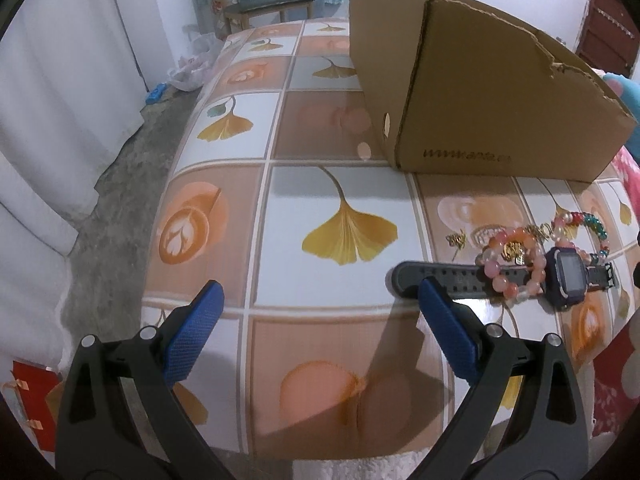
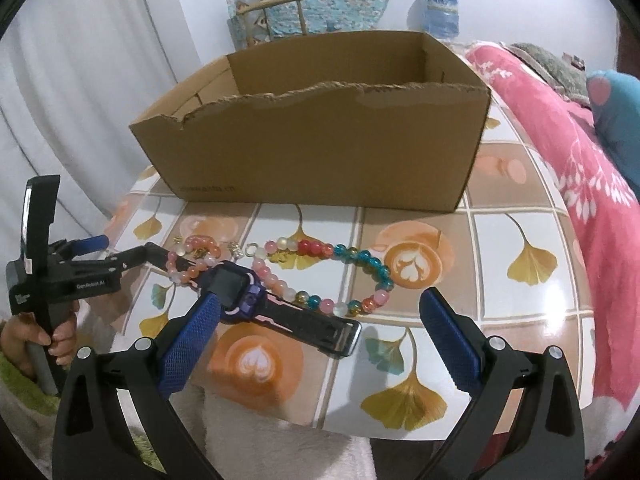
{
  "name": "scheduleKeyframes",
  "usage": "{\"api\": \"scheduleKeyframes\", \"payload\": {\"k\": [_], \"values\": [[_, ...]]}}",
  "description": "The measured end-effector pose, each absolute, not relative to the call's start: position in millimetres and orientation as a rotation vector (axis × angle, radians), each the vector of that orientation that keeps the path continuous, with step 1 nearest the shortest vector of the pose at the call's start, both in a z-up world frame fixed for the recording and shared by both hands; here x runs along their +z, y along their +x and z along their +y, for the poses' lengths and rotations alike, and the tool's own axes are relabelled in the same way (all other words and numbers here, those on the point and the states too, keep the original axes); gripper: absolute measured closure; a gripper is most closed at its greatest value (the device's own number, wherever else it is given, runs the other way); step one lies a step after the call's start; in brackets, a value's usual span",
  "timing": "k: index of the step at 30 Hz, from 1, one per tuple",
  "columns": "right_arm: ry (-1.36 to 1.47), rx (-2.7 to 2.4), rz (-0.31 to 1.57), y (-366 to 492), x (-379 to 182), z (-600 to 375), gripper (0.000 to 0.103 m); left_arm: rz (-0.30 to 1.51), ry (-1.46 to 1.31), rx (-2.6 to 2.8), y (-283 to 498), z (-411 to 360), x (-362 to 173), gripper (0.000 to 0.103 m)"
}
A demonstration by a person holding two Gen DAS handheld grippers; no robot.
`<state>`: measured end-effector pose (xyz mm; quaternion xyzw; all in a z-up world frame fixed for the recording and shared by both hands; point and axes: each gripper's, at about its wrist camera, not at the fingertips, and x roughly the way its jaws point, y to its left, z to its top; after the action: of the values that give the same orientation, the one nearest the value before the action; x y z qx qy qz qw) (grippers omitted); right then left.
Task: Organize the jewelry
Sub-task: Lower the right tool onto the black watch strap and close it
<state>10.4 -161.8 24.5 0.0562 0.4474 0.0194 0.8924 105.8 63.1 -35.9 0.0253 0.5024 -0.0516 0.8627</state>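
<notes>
A purple smartwatch [image 2: 240, 290] with a black strap lies on the tiled table; it also shows in the left wrist view [image 1: 568, 276]. A pink bead bracelet [image 1: 516, 266] rests over its strap. A multicoloured bead necklace [image 2: 360, 260] loops beside it, with small gold pieces [image 1: 458, 238] near. An open cardboard box [image 2: 320, 136] stands behind them. My left gripper [image 1: 320, 300] is open and empty, its right fingertip by the strap end. My right gripper [image 2: 320, 312] is open and empty, above the watch strap.
The table [image 1: 340, 192] has a ginkgo and coffee pattern cloth. A pink blanket [image 2: 580, 160] lies along its right side. A chair [image 1: 264, 4] stands beyond the far edge. The left hand-held gripper body [image 2: 60, 272] shows at the left of the right wrist view.
</notes>
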Motion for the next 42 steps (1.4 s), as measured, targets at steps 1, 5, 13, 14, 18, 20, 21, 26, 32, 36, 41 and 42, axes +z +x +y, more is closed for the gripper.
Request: {"api": "scheduleKeyframes", "payload": {"k": [1,5,13,14,18,20,21,26,32,36,41,42], "values": [[0.11,0.046,0.928,12,25,-159,0.006,1.065,0.065,-0.109,104,62,-38,0.007],[0.079,0.089,0.933,25,25,-141,0.006,1.043,0.069,-0.119,98,63,-36,0.007],[-0.132,0.204,0.935,50,19,-88,0.006,0.879,0.02,-0.133,93,70,-16,0.007],[-0.157,0.223,0.94,53,16,-82,0.006,0.884,0.023,-0.125,97,69,-19,0.007],[-0.266,0.279,0.957,58,9,-60,0.006,0.917,0.049,-0.112,113,64,-32,0.007],[-0.324,0.283,0.952,58,6,-53,0.006,0.94,0.063,-0.11,117,61,-38,0.007],[-0.349,0.279,0.949,59,4,-51,0.006,0.935,0.047,-0.115,117,63,-38,0.007],[-0.373,0.25,0.968,68,-2,-50,0.006,0.942,0.031,-0.13,120,68,-40,0.007],[-0.334,0.209,0.976,80,3,-59,0.006,0.936,0.031,-0.141,121,69,-40,0.007],[-0.301,0.251,0.981,81,7,-57,0.006,0.935,0.031,-0.145,123,70,-41,0.007],[-0.419,0.255,0.986,77,-7,-41,0.006,0.933,0.032,-0.146,124,69,-40,0.007],[-0.443,0.245,0.985,77,-9,-38,0.006,0.933,0.032,-0.147,124,69,-41,0.007]]}}
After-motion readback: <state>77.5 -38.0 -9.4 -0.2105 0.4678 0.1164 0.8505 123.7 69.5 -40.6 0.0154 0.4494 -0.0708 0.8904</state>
